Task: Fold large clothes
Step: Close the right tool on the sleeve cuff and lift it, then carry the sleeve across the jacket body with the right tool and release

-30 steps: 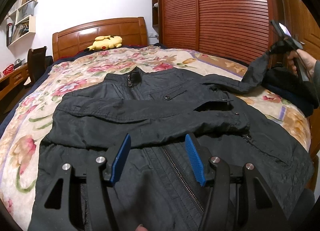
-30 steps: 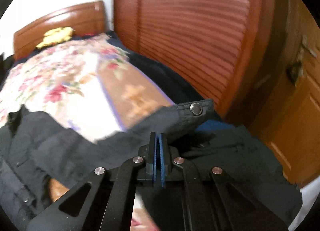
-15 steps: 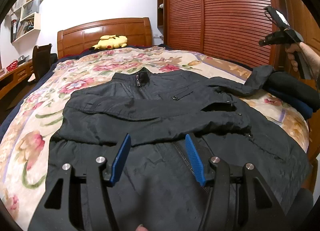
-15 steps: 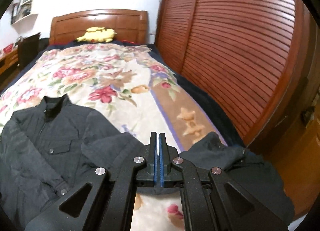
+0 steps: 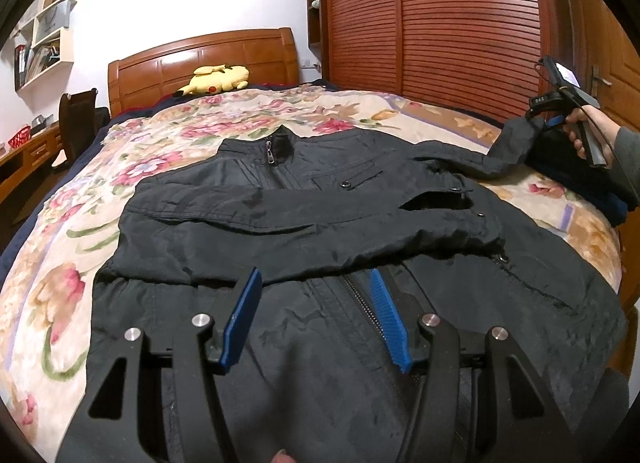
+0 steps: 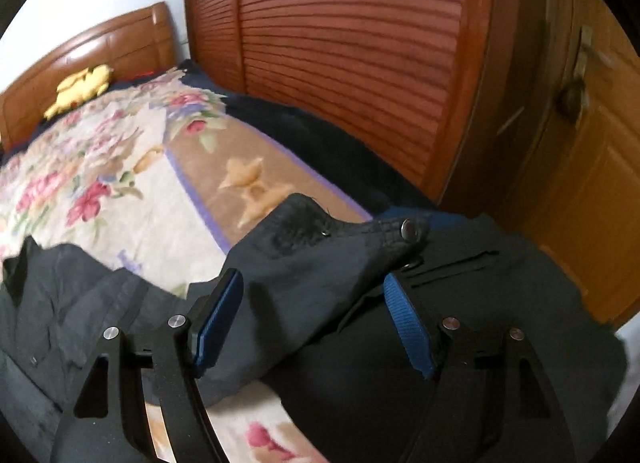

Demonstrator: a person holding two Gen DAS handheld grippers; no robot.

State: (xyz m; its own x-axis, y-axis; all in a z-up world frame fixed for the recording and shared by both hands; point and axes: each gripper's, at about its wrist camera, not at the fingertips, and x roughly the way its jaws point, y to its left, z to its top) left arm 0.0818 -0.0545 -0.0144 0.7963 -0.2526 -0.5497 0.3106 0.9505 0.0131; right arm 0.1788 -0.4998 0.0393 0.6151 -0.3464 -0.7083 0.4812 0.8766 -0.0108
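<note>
Okay, your left gripper [image 5: 316,319] hangs half open, empty, over the black zip-up jacket [image 5: 320,223] near the floral bedspread's [image 5: 60,263] foot edge; your right gripper's [image 6: 316,323] jaws are opening around its sleeve cuff [image 6: 340,247] at the right edge.

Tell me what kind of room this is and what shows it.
A bedroom, most likely at home: a bed with a wooden headboard and a flowered bedspread, a yellow stuffed toy by the headboard, and a slatted wooden wardrobe alongside.
</note>
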